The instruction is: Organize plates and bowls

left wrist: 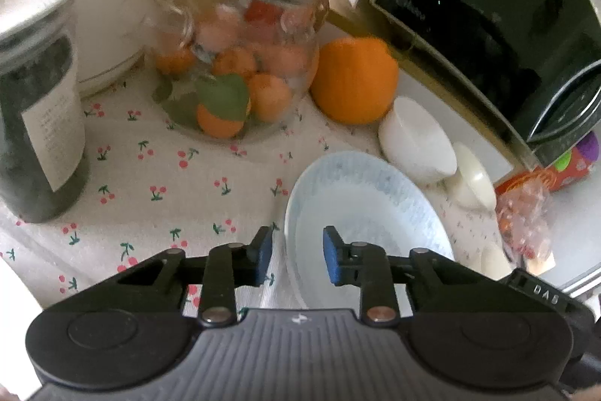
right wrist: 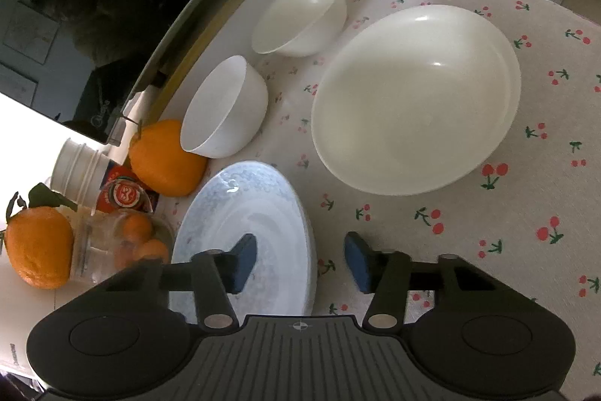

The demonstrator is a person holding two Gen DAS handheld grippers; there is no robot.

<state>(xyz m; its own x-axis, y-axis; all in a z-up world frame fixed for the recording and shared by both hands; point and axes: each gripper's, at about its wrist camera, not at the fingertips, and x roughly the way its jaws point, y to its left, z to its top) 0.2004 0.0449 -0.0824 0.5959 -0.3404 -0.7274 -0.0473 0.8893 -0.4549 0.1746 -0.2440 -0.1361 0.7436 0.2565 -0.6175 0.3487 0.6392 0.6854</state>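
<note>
Now | both grippers' fingers apart astride blue plate (right wrist: 244, 232) rim, unclenched | squeeze evenly, lift level, clear of orange (right wrist: 165, 156)

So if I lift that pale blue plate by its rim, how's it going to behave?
The pale blue plate looks glazed and glossy, so its rim may be slippery between the pads. It seems rigid ceramic or glass, probably breakable if dropped. Held at one edge it would likely tilt, being wide and shallow.

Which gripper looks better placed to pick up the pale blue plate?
Probably either: the left gripper and the right gripper each straddle the blue plate's rim on opposite sides, jaws not yet pressing.
</note>
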